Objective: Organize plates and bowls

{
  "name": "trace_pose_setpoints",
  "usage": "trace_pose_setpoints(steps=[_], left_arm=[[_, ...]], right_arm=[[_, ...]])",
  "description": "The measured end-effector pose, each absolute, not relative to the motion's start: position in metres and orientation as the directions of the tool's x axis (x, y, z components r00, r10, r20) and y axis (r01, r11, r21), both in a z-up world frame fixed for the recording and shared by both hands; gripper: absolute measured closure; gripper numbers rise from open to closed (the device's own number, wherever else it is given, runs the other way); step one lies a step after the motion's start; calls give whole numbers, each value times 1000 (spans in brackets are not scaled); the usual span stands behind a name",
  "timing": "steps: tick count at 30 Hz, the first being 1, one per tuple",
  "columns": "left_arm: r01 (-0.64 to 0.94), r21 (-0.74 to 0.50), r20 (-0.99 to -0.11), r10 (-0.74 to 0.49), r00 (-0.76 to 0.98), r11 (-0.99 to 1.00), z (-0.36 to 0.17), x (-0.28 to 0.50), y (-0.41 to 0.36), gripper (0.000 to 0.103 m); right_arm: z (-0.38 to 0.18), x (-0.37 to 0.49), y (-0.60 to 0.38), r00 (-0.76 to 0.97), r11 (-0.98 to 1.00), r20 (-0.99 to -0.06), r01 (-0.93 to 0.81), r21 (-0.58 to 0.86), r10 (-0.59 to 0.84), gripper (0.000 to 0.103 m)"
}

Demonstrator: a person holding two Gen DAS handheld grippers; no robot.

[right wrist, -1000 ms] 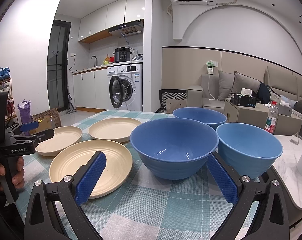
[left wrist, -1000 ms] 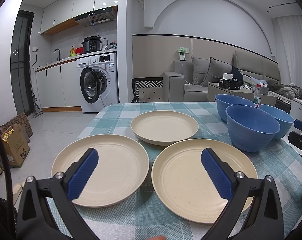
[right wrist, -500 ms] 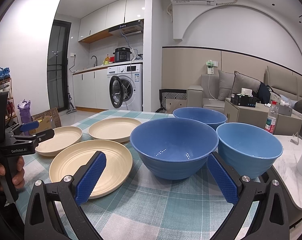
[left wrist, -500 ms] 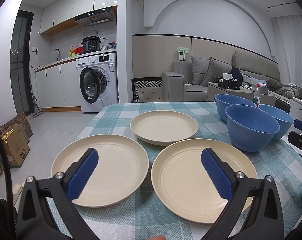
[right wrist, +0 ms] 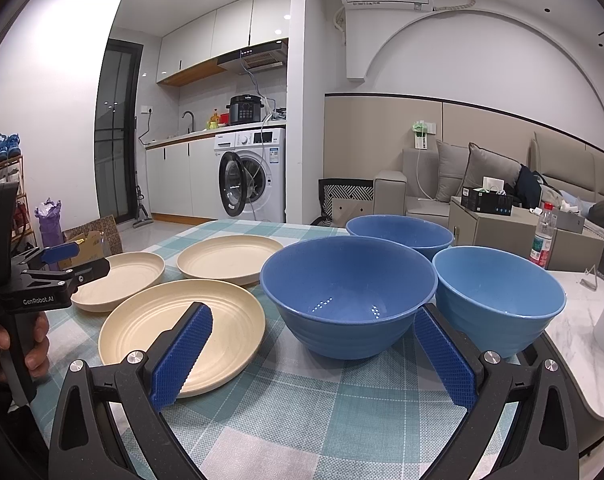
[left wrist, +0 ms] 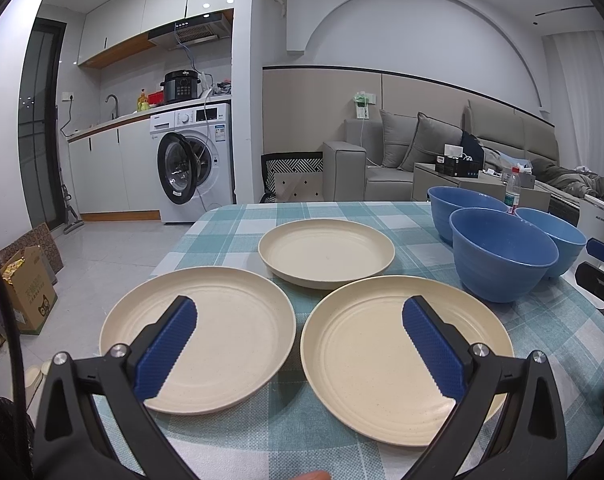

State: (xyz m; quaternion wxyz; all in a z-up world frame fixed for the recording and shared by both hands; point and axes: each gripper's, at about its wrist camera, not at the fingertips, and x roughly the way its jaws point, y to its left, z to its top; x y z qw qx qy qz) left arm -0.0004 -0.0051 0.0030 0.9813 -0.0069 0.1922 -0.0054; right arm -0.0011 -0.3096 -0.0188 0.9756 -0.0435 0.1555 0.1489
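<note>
Three cream plates lie on the checked tablecloth: a near left plate [left wrist: 229, 340], a near right plate [left wrist: 366, 356] and a far plate [left wrist: 326, 252]. Three blue bowls stand to their right: a near bowl [left wrist: 502, 260], a far bowl [left wrist: 462, 208] and a right bowl [left wrist: 558, 236]. My left gripper [left wrist: 297, 348] is open and empty, low over the two near plates. My right gripper [right wrist: 312, 356] is open and empty, just in front of the near bowl [right wrist: 348, 296]. The left gripper also shows in the right wrist view [right wrist: 69, 262].
The table [right wrist: 302, 412] has a teal checked cloth; its marble right edge [right wrist: 582, 360] lies beside the bowls. A water bottle [right wrist: 542, 240], sofa and washing machine [right wrist: 253, 176] stand beyond the table. A cardboard box [left wrist: 29, 288] sits on the floor at left.
</note>
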Motion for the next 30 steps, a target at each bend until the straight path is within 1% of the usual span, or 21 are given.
trace_pose_setpoints(steps=[11, 22, 25, 28, 30], left_arm=[[14, -20, -390, -21, 921, 1000, -2, 5, -5, 0], [28, -2, -440, -26, 898, 1000, -7, 12, -9, 0], [36, -17, -441, -40, 897, 999, -6, 11, -9, 0], [46, -23, -438, -51, 897, 999, -4, 10, -9, 0], [45, -12, -433, -45, 900, 999, -2, 9, -10, 0]], right_arm=[[-19, -1, -309, 907, 952, -319, -304, -39, 276, 0], [-23, 6, -306, 906, 960, -347, -275, -48, 243, 0], [-22, 6, -303, 906, 959, -352, -275, -68, 235, 0], [-20, 9, -301, 892, 956, -373, -292, -43, 255, 0], [-15, 11, -298, 893, 956, -373, -290, -50, 252, 0]])
